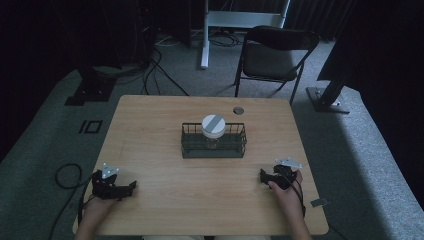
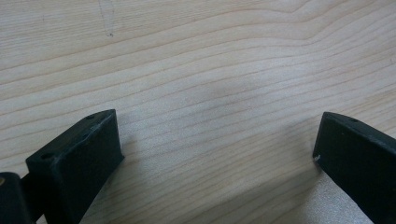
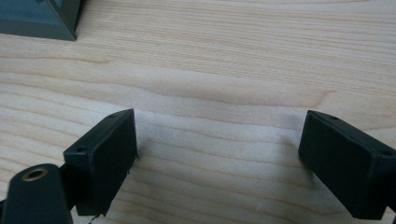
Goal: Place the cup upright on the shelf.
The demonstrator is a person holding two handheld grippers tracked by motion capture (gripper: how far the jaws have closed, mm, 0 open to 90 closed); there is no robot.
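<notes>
A dark wire basket (image 1: 213, 148) stands at the middle of the wooden table (image 1: 150, 130). Inside it sits a clear jar with a white and grey lid (image 1: 213, 125). My left gripper (image 1: 131, 188) rests near the table's front left, held by a hand, jaws wide apart over bare wood (image 2: 219, 135). My right gripper (image 1: 262, 175) lies at the front right, also open with nothing between its fingers (image 3: 219, 135). A corner of the basket's base (image 3: 42, 21) shows at the top left of the right gripper view.
A round grommet hole (image 1: 238, 110) sits at the table's far edge. Beyond the table stand a black folding chair (image 1: 275, 55), a white stand leg (image 1: 205, 35) and cables on the grey carpet. A cable loop (image 1: 67, 175) lies left of the table.
</notes>
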